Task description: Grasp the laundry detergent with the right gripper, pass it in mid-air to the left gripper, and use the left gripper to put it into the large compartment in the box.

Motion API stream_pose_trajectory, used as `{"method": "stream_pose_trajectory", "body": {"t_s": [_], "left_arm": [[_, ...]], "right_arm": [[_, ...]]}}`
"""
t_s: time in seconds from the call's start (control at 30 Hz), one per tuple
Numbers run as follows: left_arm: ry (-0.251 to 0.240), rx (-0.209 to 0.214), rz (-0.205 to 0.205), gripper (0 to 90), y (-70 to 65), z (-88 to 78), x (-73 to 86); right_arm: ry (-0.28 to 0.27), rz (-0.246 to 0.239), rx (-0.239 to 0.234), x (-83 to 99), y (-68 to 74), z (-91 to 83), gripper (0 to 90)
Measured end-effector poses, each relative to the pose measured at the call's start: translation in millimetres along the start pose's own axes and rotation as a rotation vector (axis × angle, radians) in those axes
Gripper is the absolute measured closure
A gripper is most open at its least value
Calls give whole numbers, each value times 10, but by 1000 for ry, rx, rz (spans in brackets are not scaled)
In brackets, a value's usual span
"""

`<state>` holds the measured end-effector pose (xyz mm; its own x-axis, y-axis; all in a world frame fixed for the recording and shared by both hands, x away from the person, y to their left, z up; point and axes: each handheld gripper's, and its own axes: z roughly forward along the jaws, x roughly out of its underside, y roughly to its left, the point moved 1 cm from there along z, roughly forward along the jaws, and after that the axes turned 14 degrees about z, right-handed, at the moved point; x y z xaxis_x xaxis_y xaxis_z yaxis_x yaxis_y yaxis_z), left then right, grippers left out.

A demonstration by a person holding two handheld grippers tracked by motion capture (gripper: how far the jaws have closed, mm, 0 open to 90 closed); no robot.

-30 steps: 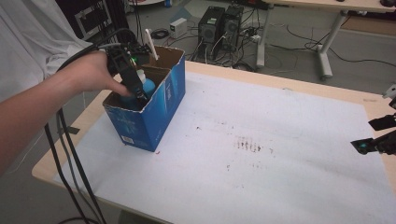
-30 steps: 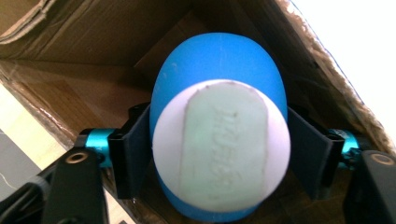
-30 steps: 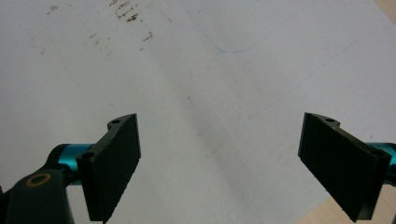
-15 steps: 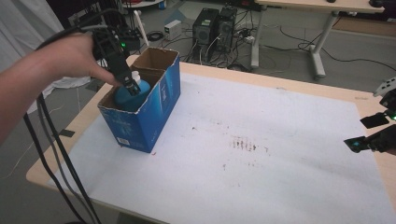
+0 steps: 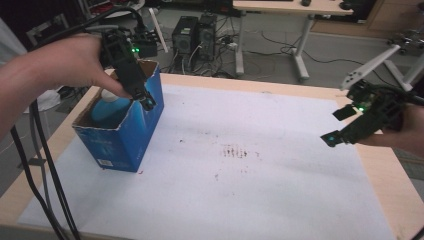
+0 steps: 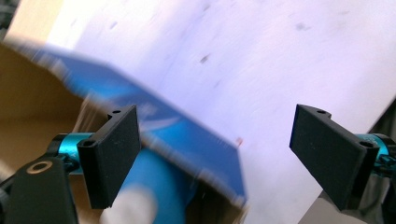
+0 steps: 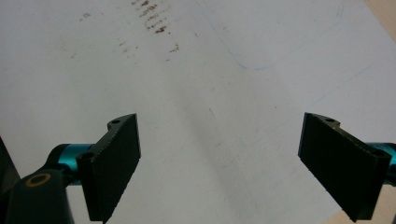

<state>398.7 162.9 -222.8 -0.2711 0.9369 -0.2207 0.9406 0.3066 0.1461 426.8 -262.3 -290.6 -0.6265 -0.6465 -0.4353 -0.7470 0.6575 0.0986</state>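
At the worktop's left edge: blue cardboard box point(image 5: 125, 127), open-topped, on white stained paper point(image 5: 240, 170)
A smooth, rounded blue bottle point(image 5: 110, 107) with a white cap sits inside, just below the left gripper point(image 5: 145, 100); its flat black jaws, just opened wide, hold nothing. Right gripper point(image 5: 336, 137) gapes empty near the right edge

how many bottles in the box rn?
1 visible: a blue plastic bottle with a white cap inside the open blue cardboard box at the table's left. More could be hidden lower inside.
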Motion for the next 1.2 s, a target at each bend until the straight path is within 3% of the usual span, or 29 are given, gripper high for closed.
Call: {"method": "stream_pose_trajectory", "body": {"t_s": [0.3, 0.47, 0.67, 1.2], "left_arm": [[-11, 46, 135, 165, -88, 307, -494], [-35, 52, 168, 165, -126, 396, -658], [-29, 51, 166, 165, -125, 429, -702], [-20, 51, 150, 165, -138, 420, -671]], "right_arm": [[-17, -48, -28, -37, 206, -47, 126], [-22, -84, -50, -74, 314, -45, 126], [-22, -120, -63, -97, 391, -45, 126], [-8, -132, -70, -131, 386, 15, 126]]}}
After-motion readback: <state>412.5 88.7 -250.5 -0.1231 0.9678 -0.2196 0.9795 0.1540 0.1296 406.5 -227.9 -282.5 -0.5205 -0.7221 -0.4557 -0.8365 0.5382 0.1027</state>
